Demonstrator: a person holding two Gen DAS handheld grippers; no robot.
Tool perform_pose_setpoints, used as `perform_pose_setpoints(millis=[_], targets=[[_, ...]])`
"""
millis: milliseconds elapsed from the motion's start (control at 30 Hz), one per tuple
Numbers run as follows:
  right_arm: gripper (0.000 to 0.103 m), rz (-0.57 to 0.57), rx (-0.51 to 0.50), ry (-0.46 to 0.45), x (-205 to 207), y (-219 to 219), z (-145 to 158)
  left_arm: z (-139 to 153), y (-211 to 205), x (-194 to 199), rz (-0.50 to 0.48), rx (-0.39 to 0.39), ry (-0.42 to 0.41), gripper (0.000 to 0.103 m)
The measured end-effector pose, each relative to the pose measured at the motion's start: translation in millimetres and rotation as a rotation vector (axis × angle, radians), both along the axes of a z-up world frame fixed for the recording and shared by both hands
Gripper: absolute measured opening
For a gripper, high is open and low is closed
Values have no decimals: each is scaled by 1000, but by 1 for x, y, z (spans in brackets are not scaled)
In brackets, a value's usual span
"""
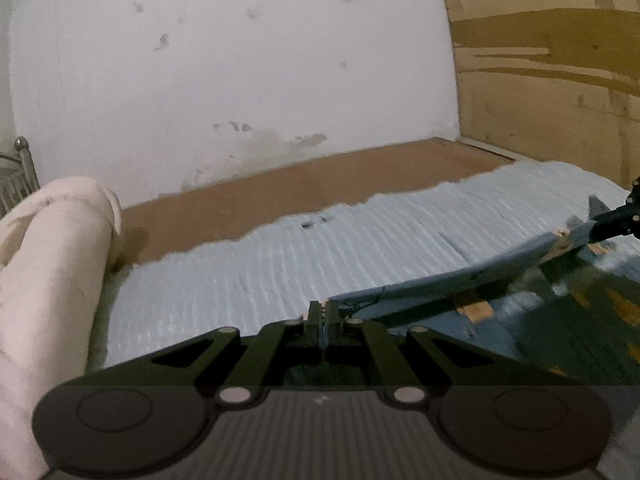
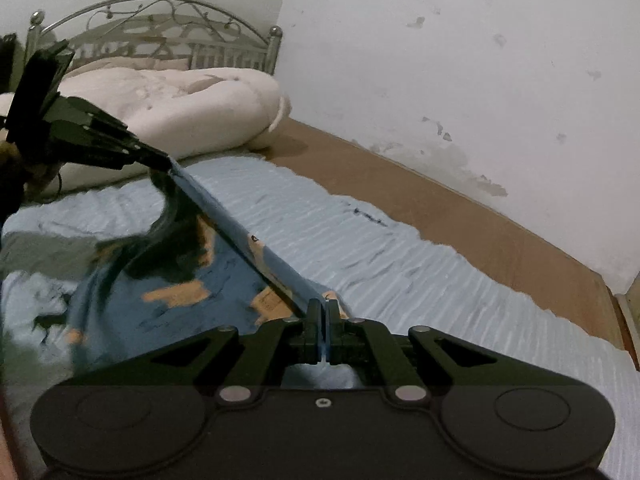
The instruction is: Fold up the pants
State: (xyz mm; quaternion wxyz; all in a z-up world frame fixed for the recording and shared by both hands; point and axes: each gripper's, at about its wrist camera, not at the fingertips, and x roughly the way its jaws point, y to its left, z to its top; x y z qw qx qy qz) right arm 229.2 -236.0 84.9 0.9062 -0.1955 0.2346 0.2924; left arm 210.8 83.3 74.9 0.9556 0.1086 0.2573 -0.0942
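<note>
On right wrist view only: headboard (image 2: 152,32), both grippers pinching pants (image 2: 256,248).

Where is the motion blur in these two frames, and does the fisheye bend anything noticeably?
Left wrist view: pants smear at lower right; wall stays sharp, the frame corners vignette black. Right wrist view: hanging fabric is streaked, the taut edge between left gripper and right gripper crisper; bed edge bows.
</note>
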Motion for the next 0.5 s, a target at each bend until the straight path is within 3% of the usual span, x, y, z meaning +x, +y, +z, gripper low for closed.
perform_pose_setpoints(millis=[200,500], targets=[[0,-4,-49,-11,-55,4,-24,-26,-2,-37,-21,4,45,0],[0,-11,-112,-7,-85,16,-59,-61,-8,-67,-30,28,35,0]])
